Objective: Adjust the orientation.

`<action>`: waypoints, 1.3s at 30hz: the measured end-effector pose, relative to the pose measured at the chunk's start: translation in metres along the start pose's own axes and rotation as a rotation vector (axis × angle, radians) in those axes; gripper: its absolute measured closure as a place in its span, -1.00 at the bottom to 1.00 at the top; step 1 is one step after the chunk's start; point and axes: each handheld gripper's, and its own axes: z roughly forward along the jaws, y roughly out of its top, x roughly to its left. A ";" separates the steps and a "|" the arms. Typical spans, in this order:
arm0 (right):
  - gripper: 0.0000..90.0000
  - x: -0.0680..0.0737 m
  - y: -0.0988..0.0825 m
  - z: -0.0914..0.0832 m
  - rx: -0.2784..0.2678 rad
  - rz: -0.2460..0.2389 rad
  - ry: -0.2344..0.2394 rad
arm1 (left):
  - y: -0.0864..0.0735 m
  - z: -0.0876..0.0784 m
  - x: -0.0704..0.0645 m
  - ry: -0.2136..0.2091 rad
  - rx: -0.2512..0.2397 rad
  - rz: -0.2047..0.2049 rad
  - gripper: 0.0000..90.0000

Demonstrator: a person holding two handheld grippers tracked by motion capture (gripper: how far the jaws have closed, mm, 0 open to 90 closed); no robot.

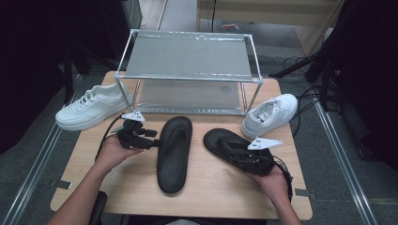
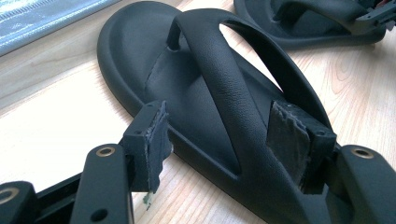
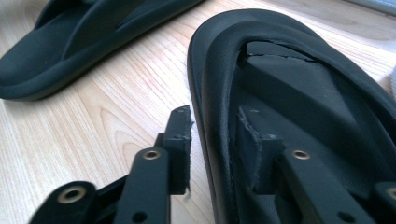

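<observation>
The left hand-held gripper [image 2: 217,140] stands spread around the edge and strap of a matte black, pebbled rubber sandal [image 1: 173,152] lying mid-counter, pads not pressing. The right hand-held gripper [image 3: 215,140] straddles the thick rounded sidewall of the second sandal [image 1: 230,145], its worn pads nearly closed on it. The pale wood-grain counter [image 1: 211,192] also carries two white sneakers and a wire shelf rack [image 1: 187,70]

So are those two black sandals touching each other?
Apart. The high view shows a strip of bare table between the left sandal and the right sandal.
</observation>
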 end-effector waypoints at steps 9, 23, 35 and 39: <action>0.80 0.000 0.003 0.006 0.012 0.024 -0.010 | 0.000 0.001 0.000 0.006 0.005 0.006 -0.14; 0.82 0.018 0.029 0.013 -0.006 0.074 -0.090 | 0.000 0.000 -0.002 0.007 0.002 0.016 -0.14; 0.82 0.022 0.048 0.038 0.008 0.103 -0.118 | -0.001 -0.004 -0.010 0.026 0.010 0.052 -0.15; 0.82 0.022 0.053 0.050 0.027 0.107 -0.132 | -0.004 -0.007 -0.012 0.031 0.010 0.051 -0.16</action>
